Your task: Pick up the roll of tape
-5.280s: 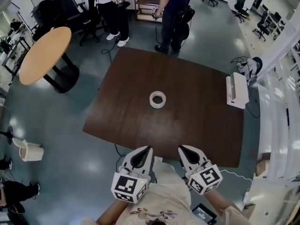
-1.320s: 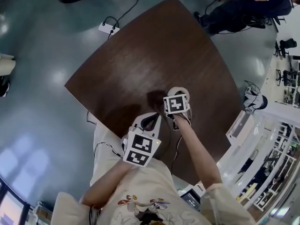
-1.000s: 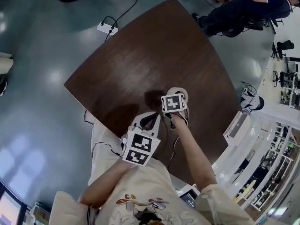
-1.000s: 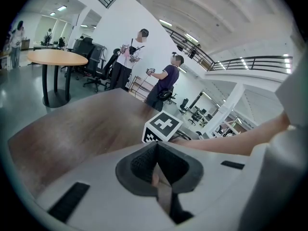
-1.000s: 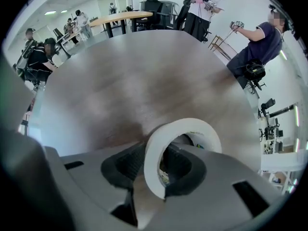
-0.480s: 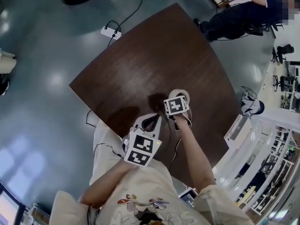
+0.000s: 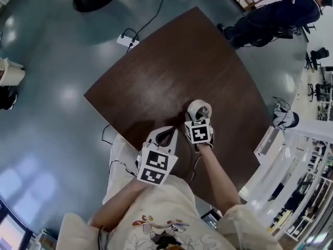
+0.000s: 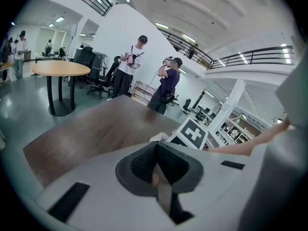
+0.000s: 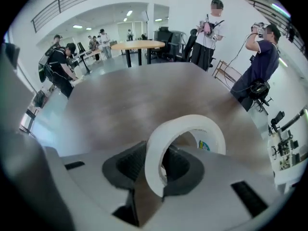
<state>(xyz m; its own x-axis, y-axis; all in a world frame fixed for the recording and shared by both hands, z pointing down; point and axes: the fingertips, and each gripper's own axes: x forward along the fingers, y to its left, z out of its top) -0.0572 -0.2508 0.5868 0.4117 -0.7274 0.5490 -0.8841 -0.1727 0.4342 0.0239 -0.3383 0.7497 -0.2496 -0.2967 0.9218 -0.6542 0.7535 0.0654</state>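
Observation:
The roll of white tape [image 7: 199,108] stands on edge between the jaws of my right gripper [image 7: 199,120], which is shut on its band and points steeply down over the near part of the dark wooden table [image 7: 171,61]. In the right gripper view the roll [image 9: 192,123] rises as an arch from the pads of the right gripper [image 9: 156,172], lifted off the tabletop [image 9: 144,95]. My left gripper [image 7: 166,133] hovers at the table's near edge, to the left of the right one. Its jaws meet with nothing between them; in its own view the left gripper [image 8: 155,166] looks across the table [image 8: 96,129].
Two people [image 8: 144,71] with gear stand beyond the table's far side, another [image 7: 270,14] bends near a shelf. A round wooden table [image 8: 60,69] stands further off. A power strip [image 7: 127,40] and cable lie on the floor by the table's left corner.
The right gripper has come up and back toward me with the tape, which now shows tilted on edge beyond the marker cube. The left gripper has shifted only slightly.

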